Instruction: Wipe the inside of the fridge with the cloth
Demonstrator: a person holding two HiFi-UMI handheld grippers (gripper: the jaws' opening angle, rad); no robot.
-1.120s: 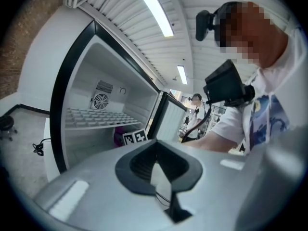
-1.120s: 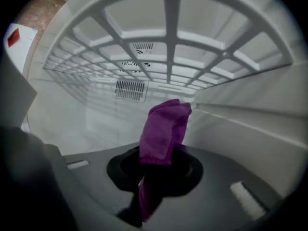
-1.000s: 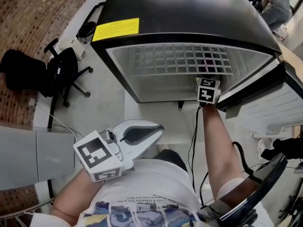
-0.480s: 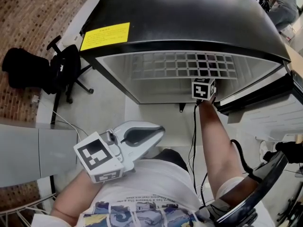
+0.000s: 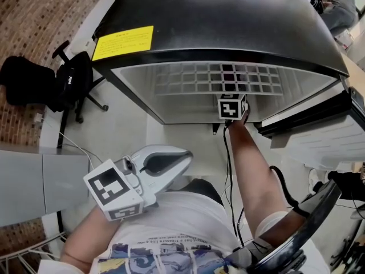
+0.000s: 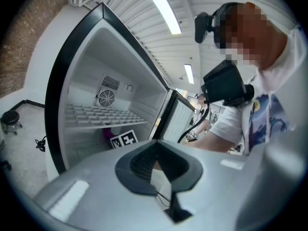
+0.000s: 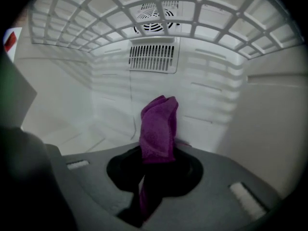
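A purple cloth [image 7: 159,129] stands bunched between the jaws of the right gripper [image 7: 156,162], which are clamped on its lower end. The gripper reaches inside the open fridge [image 5: 228,27], with the white wire shelf [image 7: 96,13] above it and a vent grille [image 7: 155,57] on the back wall ahead; whether the cloth touches that wall is unclear. The left gripper [image 5: 182,157] hangs outside, close to the person's chest, jaws together and empty. An office chair [image 5: 74,84] sits off to its left.

Black office chair [image 5: 71,84] on grey floor [image 5: 122,133]; brick wall [image 5: 40,16] just behind; ceiling light strip [image 6: 161,6] lit.
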